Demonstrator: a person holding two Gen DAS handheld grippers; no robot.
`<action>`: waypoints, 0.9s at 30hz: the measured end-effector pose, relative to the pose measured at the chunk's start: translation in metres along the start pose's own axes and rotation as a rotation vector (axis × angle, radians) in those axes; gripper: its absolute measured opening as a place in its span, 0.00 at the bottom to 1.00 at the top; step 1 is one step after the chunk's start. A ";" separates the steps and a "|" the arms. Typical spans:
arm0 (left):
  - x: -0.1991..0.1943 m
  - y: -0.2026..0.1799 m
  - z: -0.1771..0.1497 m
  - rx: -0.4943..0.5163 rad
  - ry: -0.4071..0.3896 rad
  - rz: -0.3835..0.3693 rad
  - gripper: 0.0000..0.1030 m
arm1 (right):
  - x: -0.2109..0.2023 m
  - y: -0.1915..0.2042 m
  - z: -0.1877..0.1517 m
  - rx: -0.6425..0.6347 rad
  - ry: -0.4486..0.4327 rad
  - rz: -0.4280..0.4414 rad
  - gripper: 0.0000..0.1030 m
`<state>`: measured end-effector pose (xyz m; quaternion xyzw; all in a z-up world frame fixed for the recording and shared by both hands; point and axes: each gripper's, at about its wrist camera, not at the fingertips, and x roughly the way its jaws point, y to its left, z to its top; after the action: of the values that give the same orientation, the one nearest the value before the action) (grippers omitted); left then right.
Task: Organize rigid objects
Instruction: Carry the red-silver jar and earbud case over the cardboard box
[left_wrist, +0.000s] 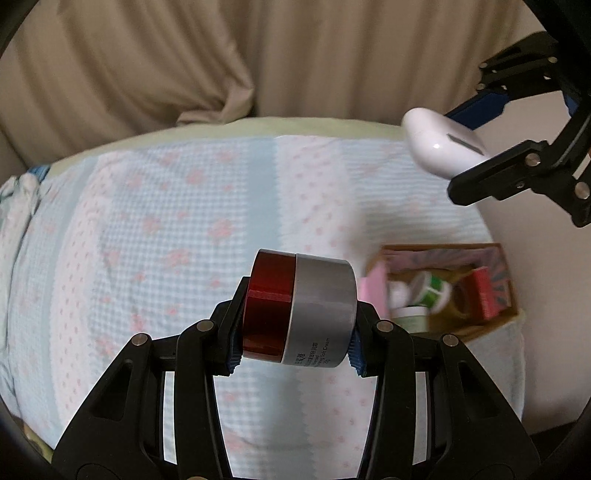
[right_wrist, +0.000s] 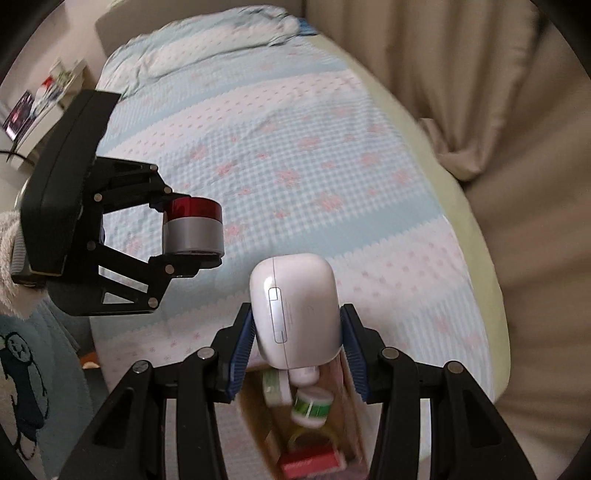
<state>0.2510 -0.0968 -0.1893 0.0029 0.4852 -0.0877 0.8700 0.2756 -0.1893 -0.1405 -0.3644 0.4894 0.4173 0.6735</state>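
We see the left hand-held gripper (left_wrist: 295, 332) clamped on a cream jar (left_wrist: 301, 314) with a red lid and silver body, blue pads pressing its two ends, jar lying sideways between the fingers. In the right wrist view the same jar (right_wrist: 194, 230) sits upright in that gripper (right_wrist: 192, 232), red lid on top, held in the air above the bed (right_wrist: 295, 147).

The right hand-held gripper (right_wrist: 295, 332) is closed on a white earbuds case (right_wrist: 295, 314), pads tight against both sides. From the left wrist view we see the case (left_wrist: 441, 146) raised over the bed's far right edge, gripped by that gripper (left_wrist: 476, 147).

Bed cover is light blue and white check with pink flowers. A cardboard box (left_wrist: 506, 280) sits at the bed's right side, holding a green-banded white jar (left_wrist: 432, 288), a red packet (left_wrist: 485, 291) and other small items, blurred. In the right wrist view the box (right_wrist: 258, 424) lies directly below the case. Beige curtain (left_wrist: 184, 55) hangs behind the bed.
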 end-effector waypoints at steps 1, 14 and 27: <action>-0.004 -0.009 0.000 0.011 -0.003 -0.006 0.39 | -0.011 0.000 -0.013 0.025 -0.008 -0.010 0.41; 0.012 -0.146 0.006 0.157 0.034 -0.113 0.39 | -0.042 -0.032 -0.173 0.347 -0.030 -0.072 0.41; 0.125 -0.232 -0.030 0.222 0.221 -0.168 0.39 | 0.048 -0.069 -0.264 0.560 0.003 -0.045 0.41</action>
<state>0.2535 -0.3414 -0.2926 0.0681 0.5636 -0.2122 0.7954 0.2538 -0.4434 -0.2482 -0.1755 0.5785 0.2504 0.7562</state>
